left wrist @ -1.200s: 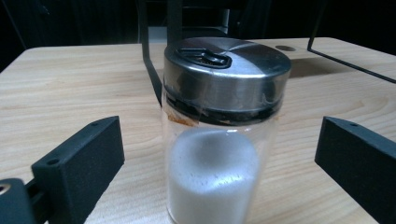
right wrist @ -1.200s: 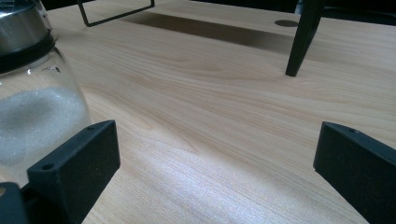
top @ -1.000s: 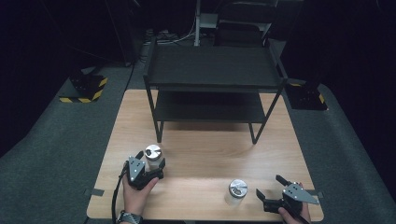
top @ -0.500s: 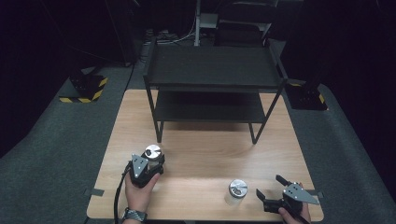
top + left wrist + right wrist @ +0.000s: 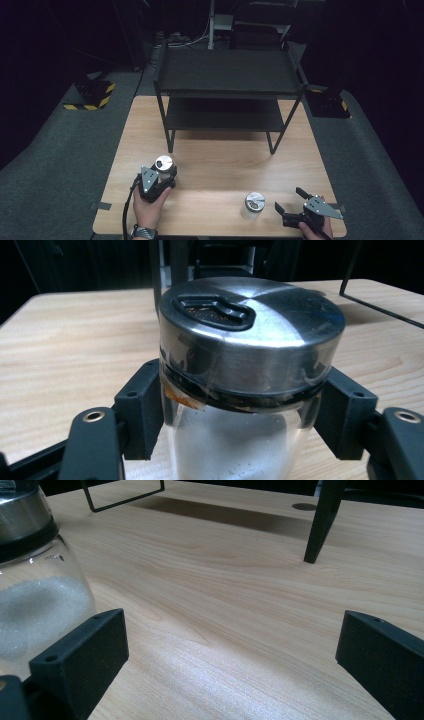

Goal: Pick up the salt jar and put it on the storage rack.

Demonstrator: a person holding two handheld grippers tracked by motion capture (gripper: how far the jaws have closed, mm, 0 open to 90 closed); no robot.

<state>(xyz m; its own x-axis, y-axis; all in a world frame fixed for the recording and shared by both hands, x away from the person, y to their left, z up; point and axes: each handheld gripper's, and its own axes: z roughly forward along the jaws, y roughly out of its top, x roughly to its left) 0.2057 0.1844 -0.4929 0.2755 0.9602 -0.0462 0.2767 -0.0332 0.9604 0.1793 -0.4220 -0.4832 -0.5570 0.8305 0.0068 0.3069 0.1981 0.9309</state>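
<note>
A glass shaker jar [image 5: 164, 163] with a steel lid [image 5: 250, 320] and white grains inside stands on the wooden table [image 5: 220, 160] at the front left. My left gripper [image 5: 162, 175] is shut on it, one jaw pressed to each side of the glass below the lid. A second, similar jar [image 5: 254, 201] stands near the front edge, right of centre. My right gripper [image 5: 289, 199] rests just right of that jar, open, with bare wood between its jaws. In the right gripper view this jar [image 5: 30, 580] sits beyond the left jaw, outside the gap.
A black two-tier metal shelf [image 5: 227, 75] stands at the back of the table; one of its legs [image 5: 320, 525] shows ahead of my right gripper. Open wood lies between the shelf and the jars. Grey carpet surrounds the table.
</note>
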